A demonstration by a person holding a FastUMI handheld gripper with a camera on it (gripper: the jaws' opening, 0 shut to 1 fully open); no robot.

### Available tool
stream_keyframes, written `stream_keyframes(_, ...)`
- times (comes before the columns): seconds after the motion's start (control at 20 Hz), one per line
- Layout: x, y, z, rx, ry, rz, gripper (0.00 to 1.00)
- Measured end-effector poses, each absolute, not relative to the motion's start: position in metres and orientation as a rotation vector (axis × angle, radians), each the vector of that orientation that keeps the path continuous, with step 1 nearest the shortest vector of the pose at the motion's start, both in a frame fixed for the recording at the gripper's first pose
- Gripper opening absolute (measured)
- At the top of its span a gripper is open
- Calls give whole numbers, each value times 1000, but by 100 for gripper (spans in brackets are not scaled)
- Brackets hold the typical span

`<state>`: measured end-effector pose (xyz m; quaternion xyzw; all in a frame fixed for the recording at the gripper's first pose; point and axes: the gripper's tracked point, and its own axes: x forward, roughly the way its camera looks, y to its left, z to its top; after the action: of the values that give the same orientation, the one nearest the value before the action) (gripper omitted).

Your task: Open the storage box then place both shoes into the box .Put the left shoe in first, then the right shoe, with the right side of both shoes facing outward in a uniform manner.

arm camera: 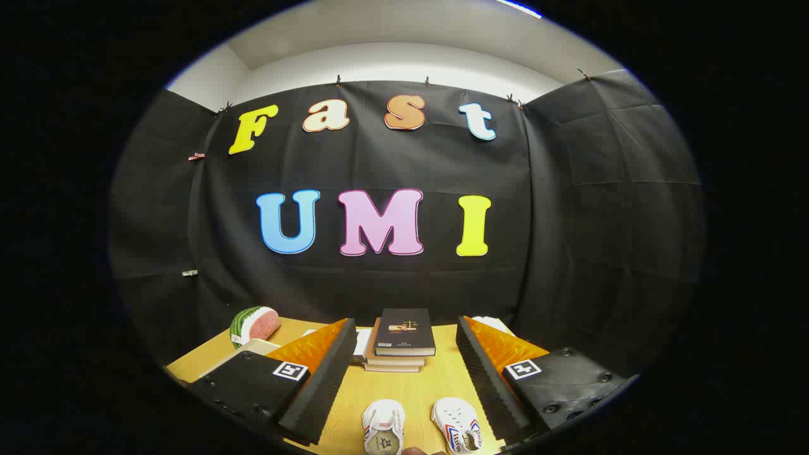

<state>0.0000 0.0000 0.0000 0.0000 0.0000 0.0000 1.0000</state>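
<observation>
**Nothing started: shoes out on the table**

Gripper view: I hold the claw (404,379) wide open, gripping nothing. The two small white canvas shoes (420,430) lie side by side on the yellow wooden table (411,385), between my fingers, nearer me than the stack of dark-covered books (401,341). I judge every step remains.

A staged recording booth, seemingly in a lab: black cloth walls (569,208) clipped up beneath a white ceiling, enclosing a wooden table (411,385) set with stacked books (401,341) and a watermelon-slice prop (254,324).
</observation>
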Motion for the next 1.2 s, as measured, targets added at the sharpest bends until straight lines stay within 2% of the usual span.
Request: stream_keyframes(1.2, 15, 20, -13, -4, 29, 28, 97)
